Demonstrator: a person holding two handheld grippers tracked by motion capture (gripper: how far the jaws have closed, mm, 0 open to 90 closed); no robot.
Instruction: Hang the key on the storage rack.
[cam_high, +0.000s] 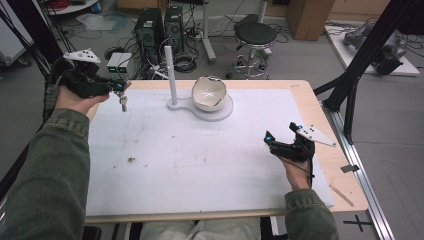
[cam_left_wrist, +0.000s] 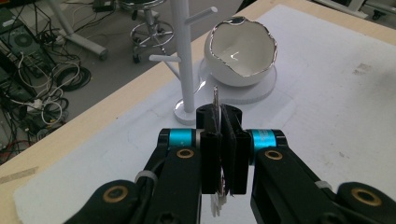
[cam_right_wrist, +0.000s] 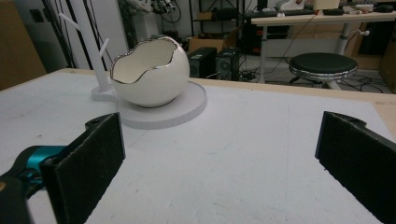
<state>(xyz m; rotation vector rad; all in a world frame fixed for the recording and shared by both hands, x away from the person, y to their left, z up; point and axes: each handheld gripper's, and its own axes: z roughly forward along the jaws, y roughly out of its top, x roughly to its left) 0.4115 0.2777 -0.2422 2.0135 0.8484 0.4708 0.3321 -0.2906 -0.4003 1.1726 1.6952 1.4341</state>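
My left gripper is held above the table's far left corner, shut on a small metal key-like piece that dangles below it. In the left gripper view the thin metal edge pokes out beyond the closed jaws of the left gripper. Ahead of it rises a white peg stand beside a white eggshell-shaped bowl. Stand and bowl share a white base at the table's far middle. My right gripper hovers low at the right, open, nothing between the jaws of this gripper; the bowl lies ahead.
A white mat covers most of the wooden table, with a small dark smudge on its left half. Past the far edge stand a stool, computer towers and cables on the floor.
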